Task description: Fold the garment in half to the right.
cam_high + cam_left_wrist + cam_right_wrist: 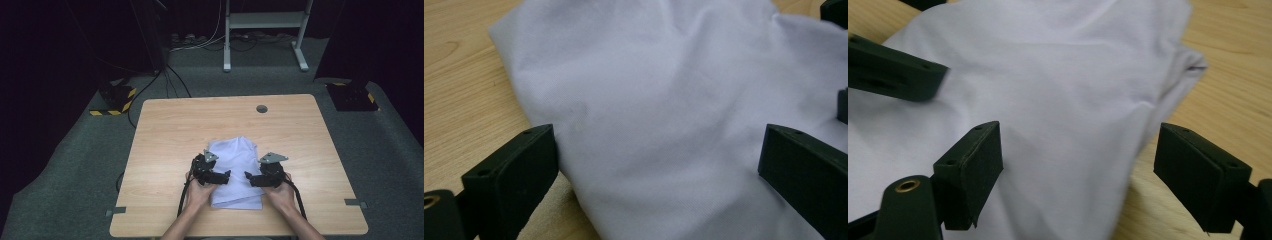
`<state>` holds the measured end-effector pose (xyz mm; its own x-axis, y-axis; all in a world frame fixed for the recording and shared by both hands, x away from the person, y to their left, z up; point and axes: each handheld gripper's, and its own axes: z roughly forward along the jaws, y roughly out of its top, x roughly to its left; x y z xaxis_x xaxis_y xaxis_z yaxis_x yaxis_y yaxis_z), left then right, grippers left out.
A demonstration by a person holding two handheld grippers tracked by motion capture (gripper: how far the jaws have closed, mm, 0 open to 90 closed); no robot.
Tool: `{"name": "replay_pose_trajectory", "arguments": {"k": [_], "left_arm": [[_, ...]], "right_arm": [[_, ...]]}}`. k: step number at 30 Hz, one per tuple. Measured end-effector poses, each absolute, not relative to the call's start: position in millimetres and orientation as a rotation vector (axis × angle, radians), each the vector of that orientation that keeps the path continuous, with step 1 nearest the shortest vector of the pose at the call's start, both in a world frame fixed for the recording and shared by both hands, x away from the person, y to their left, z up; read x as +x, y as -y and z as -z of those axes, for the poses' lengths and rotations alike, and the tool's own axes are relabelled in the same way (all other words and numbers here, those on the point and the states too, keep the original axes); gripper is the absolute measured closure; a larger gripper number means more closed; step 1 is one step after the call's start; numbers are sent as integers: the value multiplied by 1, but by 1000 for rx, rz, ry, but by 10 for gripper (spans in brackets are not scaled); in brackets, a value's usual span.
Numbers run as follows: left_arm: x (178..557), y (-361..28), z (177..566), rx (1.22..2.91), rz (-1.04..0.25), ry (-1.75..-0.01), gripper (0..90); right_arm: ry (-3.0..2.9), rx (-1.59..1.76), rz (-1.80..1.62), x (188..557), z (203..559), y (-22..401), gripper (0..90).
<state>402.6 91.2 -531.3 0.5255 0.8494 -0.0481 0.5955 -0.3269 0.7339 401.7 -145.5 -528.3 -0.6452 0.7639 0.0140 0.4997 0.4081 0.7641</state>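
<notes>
A folded white cloth [234,165] lies in the middle of the wooden table [165,130]. My left gripper [226,175] hovers over the cloth's left side and points inward. In the left gripper view its jaws stand wide apart over the cloth [674,115], pinching nothing. My right gripper [248,176] faces it from the right side. Its jaws are also spread over the cloth [1058,100] near the folded edge. The two gripper tips sit a short gap apart above the fabric.
A round cable hole [261,108] is near the table's far edge. Tape marks [115,211] sit by the front corners. A white frame [265,30] and cables stand on the floor behind. Bare wood surrounds the cloth on all sides.
</notes>
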Motion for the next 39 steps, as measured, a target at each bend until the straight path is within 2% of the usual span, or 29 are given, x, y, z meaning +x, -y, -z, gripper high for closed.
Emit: {"name": "replay_pose_trajectory", "arguments": {"k": [6, 15, 21, 26, 30, 34, 39], "left_arm": [[403, -97, 540, 2058, -459, -1196, 23], [386, -104, 535, 1989, -455, -1181, 41], [381, -101, 540, 2035, -489, -1166, 40], [378, -105, 534, 2017, -482, -1176, 41], [377, -97, 532, 2015, -462, -1158, 36], [380, -87, 534, 2063, -507, -1160, 16], [390, -83, 541, 2067, -528, -1189, 10]], "right_arm": [[-2362, 1091, -1073, 401, 539, 140, 178], [-2329, 1102, -1091, 392, 534, 158, 184], [-2375, 1046, -1052, 386, 542, 147, 181], [-2365, 1041, -1083, 379, 538, 156, 174], [-2392, 966, -1115, 363, 536, 160, 157], [-2454, 880, -1066, 352, 545, 154, 122], [-2477, 919, -1078, 360, 547, 153, 97]]}}
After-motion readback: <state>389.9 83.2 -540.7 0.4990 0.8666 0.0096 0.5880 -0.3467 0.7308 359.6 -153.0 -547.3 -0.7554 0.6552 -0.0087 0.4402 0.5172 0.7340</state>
